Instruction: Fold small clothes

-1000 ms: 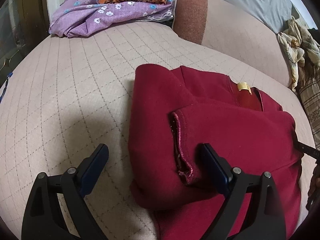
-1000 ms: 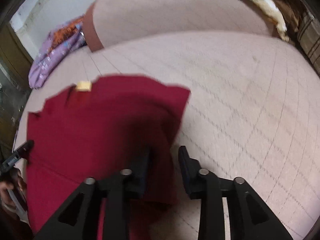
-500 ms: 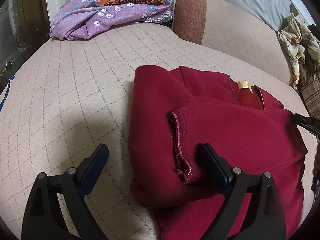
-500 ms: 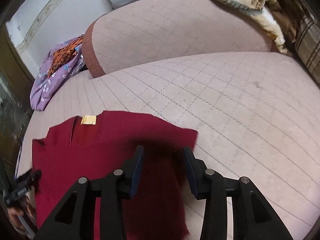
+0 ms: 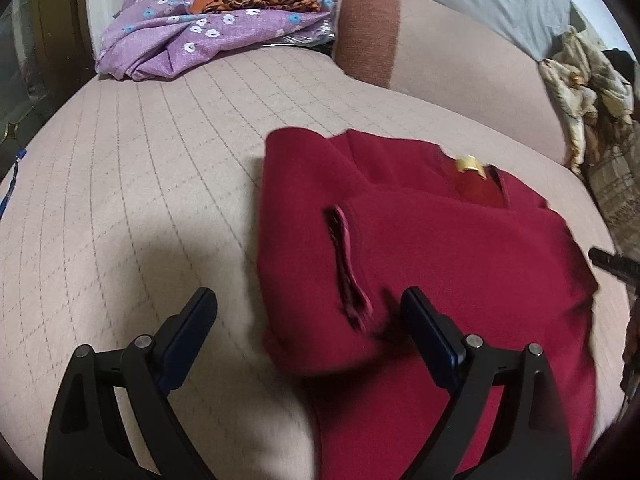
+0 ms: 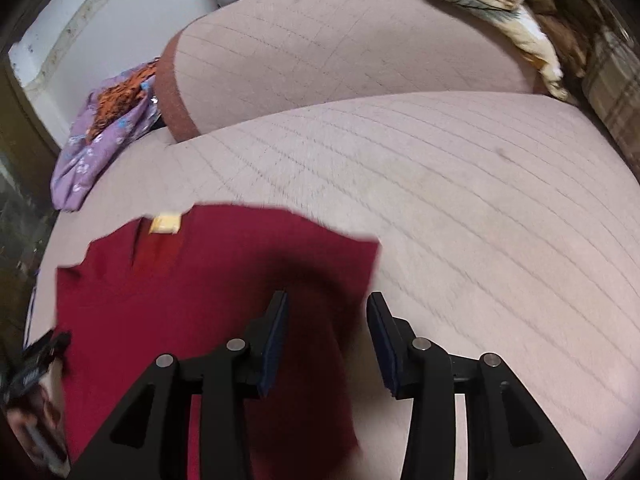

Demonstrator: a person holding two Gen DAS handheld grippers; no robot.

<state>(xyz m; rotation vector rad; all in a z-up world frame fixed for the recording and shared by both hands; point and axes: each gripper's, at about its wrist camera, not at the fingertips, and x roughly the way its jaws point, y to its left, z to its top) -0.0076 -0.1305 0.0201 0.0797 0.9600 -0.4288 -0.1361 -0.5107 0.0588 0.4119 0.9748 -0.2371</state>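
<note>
Blue pads line the left gripper (image 5: 308,320), whose fingers stand wide apart with nothing between them; the folded-in sleeve cuff (image 5: 350,276) lies just ahead of the gap, close to the right-hand finger. The right gripper (image 6: 327,328) is also parted, less widely, and hangs over the right side of the dark red top (image 5: 460,264), whose near edge runs under its left finger; no cloth looks pinched.

That top lies flat on the pale quilted sofa seat (image 5: 140,184), collar and yellow label (image 5: 471,164) pointing toward the backrest, both sides folded inward.

The risk, as I judge it, is that the loose sleeve layers slide or spring open if a finger drags across them, since nothing pins them down. A bite that catches only the top layer would pull the fold askew.

Compared with half a second ago, the right gripper has opened further and released the cloth it was closing around, and the right-hand fold now lies on the body. The left gripper's spread is unchanged, though its view has shifted slightly.

A purple floral cloth (image 5: 192,40) sits well apart at the far corner.
</note>
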